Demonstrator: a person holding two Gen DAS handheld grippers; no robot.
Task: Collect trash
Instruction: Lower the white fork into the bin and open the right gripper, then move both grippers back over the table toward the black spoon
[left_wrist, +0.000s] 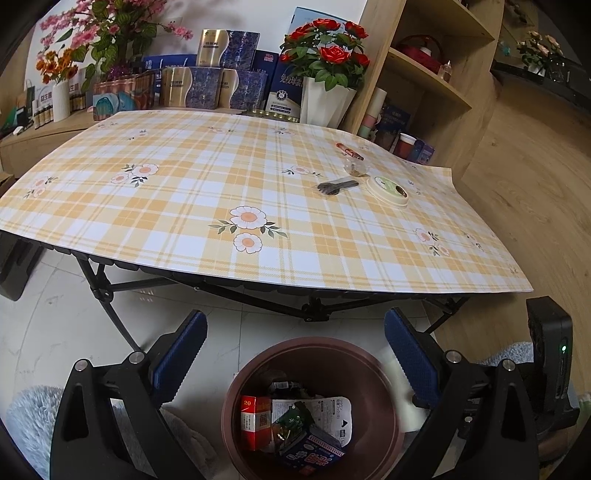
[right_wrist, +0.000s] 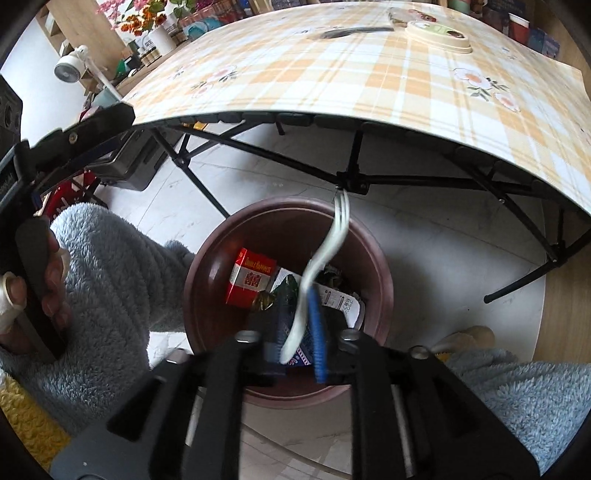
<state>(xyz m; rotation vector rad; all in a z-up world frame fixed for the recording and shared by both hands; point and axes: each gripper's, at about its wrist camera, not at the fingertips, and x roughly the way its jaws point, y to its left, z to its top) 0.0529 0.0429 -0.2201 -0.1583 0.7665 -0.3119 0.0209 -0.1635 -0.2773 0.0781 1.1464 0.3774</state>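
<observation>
Below the near edge of the tabletop (left_wrist: 184, 221), on the pale floor: brown round bin (right_wrist: 207, 266), mouth up, directly under both wrist cameras.

Left tongs (left_wrist: 295, 332): spread wide, empty, hovering above the bin rim and framing it.

Right tongs (right_wrist: 297, 306): pointed steeply down into the bin mouth, slightly parted. White plastic fork (right_wrist: 325, 243) between the pads, blurred, apparently no longer pinched; judged as being let go. Long axis of the fork roughly along the tongs, tines away from them, over the far rim, handle end between the pads. Straight drop lands inside the bin; no sideways shift needed. Right hand clearly the nearer one.

Bin contents, large to small: blue patterned carton (left_wrist: 310, 450), red cigarette pack (right_wrist: 251, 277), white printed wrapper (right_wrist: 340, 302), green foil wrapper (right_wrist: 288, 291).

Left on the tabletop, far right corner, well apart from both tongs: cream round lid (left_wrist: 388, 190), dark utensil in clear wrap (left_wrist: 338, 186), crumpled clear wrapper (left_wrist: 356, 168), red-and-white packet (left_wrist: 349, 149). Judgement: task partly done.
</observation>
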